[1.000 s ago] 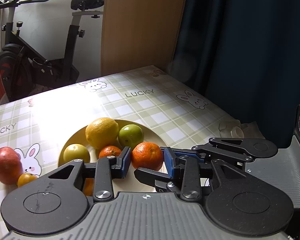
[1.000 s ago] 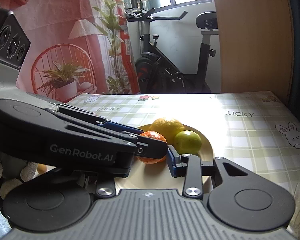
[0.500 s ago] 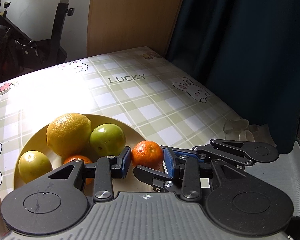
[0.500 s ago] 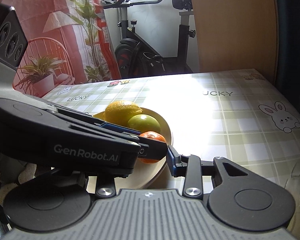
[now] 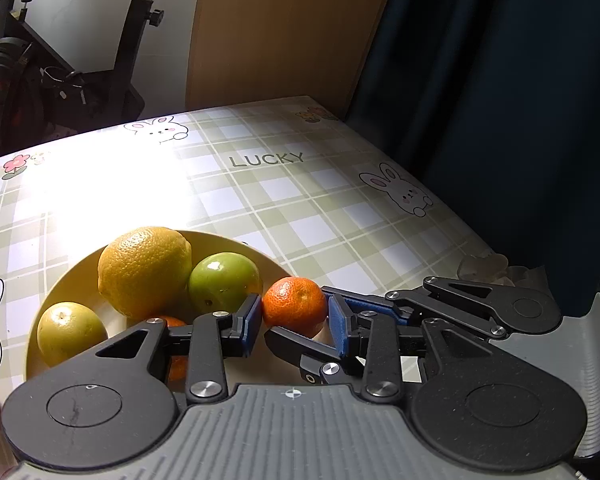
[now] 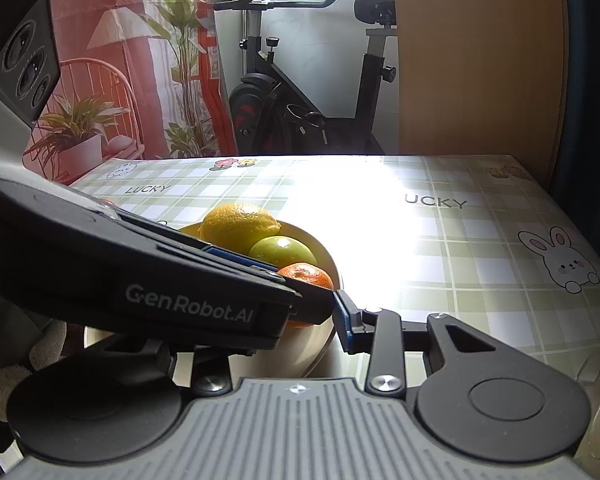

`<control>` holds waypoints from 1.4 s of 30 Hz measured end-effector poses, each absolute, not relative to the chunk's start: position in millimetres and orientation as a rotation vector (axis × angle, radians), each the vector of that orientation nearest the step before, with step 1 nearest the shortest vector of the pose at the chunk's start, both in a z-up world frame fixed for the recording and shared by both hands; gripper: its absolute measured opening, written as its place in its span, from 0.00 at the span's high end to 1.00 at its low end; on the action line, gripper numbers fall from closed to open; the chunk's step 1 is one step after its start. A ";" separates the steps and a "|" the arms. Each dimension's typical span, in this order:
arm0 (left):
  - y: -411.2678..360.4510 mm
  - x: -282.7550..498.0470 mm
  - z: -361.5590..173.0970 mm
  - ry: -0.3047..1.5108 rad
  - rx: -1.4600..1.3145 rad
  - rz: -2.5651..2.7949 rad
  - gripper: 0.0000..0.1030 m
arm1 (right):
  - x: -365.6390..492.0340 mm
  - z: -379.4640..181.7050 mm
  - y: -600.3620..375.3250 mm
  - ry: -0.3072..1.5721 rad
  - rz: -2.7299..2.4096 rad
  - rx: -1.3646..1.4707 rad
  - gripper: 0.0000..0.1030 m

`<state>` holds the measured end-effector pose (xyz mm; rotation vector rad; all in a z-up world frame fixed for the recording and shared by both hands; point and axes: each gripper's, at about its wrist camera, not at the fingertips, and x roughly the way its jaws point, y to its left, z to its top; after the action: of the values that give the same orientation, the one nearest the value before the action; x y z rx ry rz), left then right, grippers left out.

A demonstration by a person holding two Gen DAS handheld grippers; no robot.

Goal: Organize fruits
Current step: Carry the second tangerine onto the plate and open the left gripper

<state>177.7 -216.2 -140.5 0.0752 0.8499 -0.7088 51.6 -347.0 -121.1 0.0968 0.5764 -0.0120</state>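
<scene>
We hold the small orange (image 5: 295, 306) between the left tongs (image 5: 294, 322), pinched tight, just over the plate (image 5: 80, 276) edge. The right tongs (image 5: 340, 344) sit apart underneath it. Next we should lower it gently beside the green fruit (image 5: 224, 282).

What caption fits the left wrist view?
Left gripper holding a mandarin beside the plate of fruit.

Past my reach, the bench (image 6: 480, 240) wears a green checked cloth printed with rabbits and "LUCKY". Behind it I see an exercise bike (image 6: 300, 112), a wooden panel (image 5: 284, 32), a dark curtain (image 5: 500, 80), and a potted plant (image 6: 80, 136) by a red chair (image 6: 112, 92).
</scene>
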 end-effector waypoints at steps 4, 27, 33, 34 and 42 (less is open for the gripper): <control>-215.6 177.5 -140.7 0.852 0.072 -0.709 0.63 | 50.7 -121.6 -345.1 0.577 -0.012 0.093 0.63; -206.7 173.3 -147.3 0.847 0.046 -0.690 0.63 | 51.0 -127.6 -340.7 0.565 0.011 0.071 0.63; -206.9 179.7 -152.6 0.873 0.032 -0.682 0.62 | 59.0 -131.9 -338.1 0.592 -0.002 0.043 0.63; -207.1 180.1 -153.1 0.875 0.032 -0.680 0.61 | 59.6 -131.8 -337.3 0.594 -0.002 0.040 0.63; -200.5 177.7 -147.0 0.871 0.018 -0.672 0.47 | 59.1 -124.8 -333.7 0.595 -0.028 0.024 0.58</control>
<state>177.7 -200.5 -147.0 0.0182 0.8711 -0.6717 59.1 -333.7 -124.8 0.0241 0.5953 -0.0277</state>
